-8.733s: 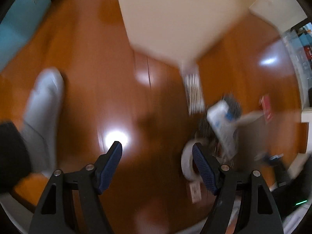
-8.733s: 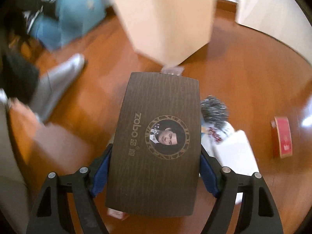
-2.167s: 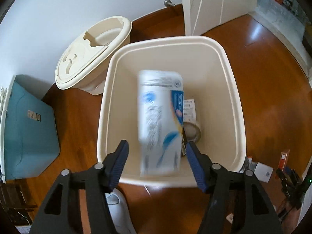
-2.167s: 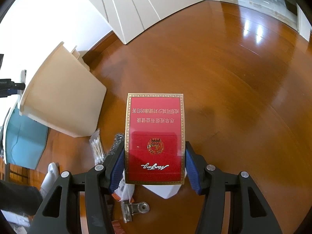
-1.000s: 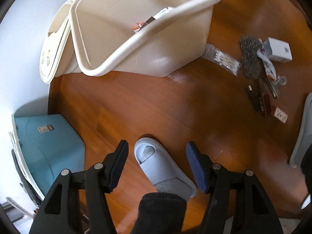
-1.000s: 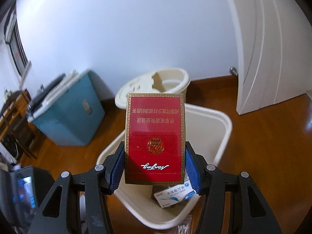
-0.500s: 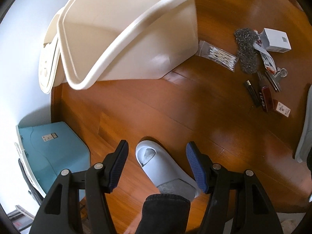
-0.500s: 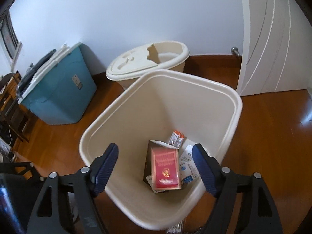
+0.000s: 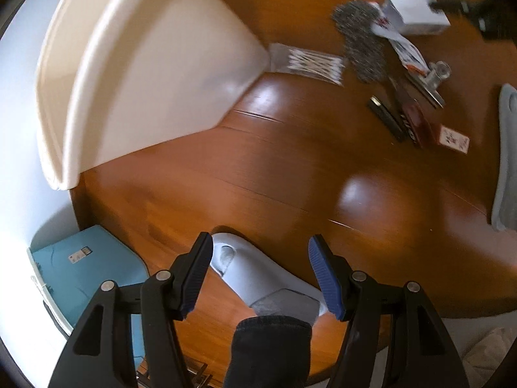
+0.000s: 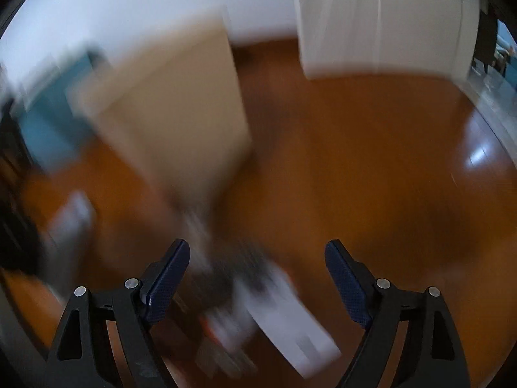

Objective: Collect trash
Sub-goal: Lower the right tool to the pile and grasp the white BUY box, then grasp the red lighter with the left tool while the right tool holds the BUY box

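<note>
The cream trash bin [image 9: 152,74] stands on the wooden floor [image 9: 290,168], and everything else is placed from it. Just beside its base corner lies a clear bag of cotton swabs [image 9: 307,62], touching or nearly touching the wall of the bin. Beyond the swabs, farther from the bin, sit a steel wool pad [image 9: 358,42], a white box [image 9: 416,13], a torn wrapper [image 9: 404,48], a metal clip [image 9: 434,79], a dark stick-shaped item [image 9: 387,119] and a small patterned box [image 9: 454,139] (all loose on the floor, none inside the bin). The left gripper [image 9: 260,273] has its fingers spread wide and empty, held over a grey slipper [image 9: 252,274] well apart from the bin. The right gripper [image 10: 257,279] also has its fingers wide with nothing between them; its view is heavily blurred, with the bin [image 10: 174,110] ahead and a white box [image 10: 287,320] low between the fingers
</note>
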Motion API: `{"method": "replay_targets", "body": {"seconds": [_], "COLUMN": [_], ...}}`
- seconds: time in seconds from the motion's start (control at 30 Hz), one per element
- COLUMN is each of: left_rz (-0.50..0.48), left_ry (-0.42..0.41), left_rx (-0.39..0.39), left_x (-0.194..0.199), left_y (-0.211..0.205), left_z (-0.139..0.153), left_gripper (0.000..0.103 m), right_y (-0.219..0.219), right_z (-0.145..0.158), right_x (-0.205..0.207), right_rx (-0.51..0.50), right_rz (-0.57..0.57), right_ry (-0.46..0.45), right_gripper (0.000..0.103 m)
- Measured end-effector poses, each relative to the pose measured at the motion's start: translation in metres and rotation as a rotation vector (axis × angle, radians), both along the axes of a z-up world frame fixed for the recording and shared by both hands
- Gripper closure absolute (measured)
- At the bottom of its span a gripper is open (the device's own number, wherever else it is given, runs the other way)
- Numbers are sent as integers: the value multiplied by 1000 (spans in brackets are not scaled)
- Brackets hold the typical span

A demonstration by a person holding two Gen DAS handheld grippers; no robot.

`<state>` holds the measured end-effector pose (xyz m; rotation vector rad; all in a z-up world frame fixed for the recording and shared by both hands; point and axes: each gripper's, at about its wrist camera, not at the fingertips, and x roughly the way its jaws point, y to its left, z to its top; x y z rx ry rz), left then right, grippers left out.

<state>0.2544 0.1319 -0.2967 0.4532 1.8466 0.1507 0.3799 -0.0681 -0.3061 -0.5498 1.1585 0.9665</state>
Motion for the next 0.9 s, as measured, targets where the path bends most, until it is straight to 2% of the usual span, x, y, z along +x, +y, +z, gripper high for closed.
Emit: {"method": "replay_targets", "body": {"seconds": [0.07, 0.17, 0.3, 0.4, 0.53, 0.6, 0.63, 0.67, 0.73, 0.8, 0.9], "left_rz": [5, 2, -4, -11, -8, 51, 96, 186, 353, 468, 544], "left_ry": [11, 18, 18, 30, 45, 43, 36, 13, -51, -101, -147], "left_rx": [-13, -16, -18, -22, -30, -61, -87, -136, -180, -186, -219], "left_x": [2, 6, 9, 8, 6, 7, 9, 13, 17, 18, 20], "left_y": [-6, -11, -20, -23, -25, -20, -16, -10, 1, 1, -22], "left_z": [-3, -6, -8, -13, -23, -29, -31, -35, -41, -51, -76], "left_gripper": [42, 42, 42, 42, 42, 42, 42, 42, 42, 41, 41], "right_y": [-27, -47, -32, -16, 4, 8, 9, 9, 5, -2, -23], "right_z": [-29, -51, -61, -74, -101, -108, -109, -109, -103, -94, -75], "right_x": [-9, -12, -21, -20, -24, -28, -27, -23, -20, -18, -5], "right_rx": [-61, -81, -115, -197, -305, -331, -334, -323, -283, -250, -185], "right_rz": [4, -25, 150, 280, 426, 472, 459, 428, 367, 299, 106], "right_ry": [50, 77, -13, -82, -41, -49, -35, -3, 25, 28, 11], "right_gripper": [15, 15, 15, 15, 15, 17, 31, 47, 47, 47, 47]}}
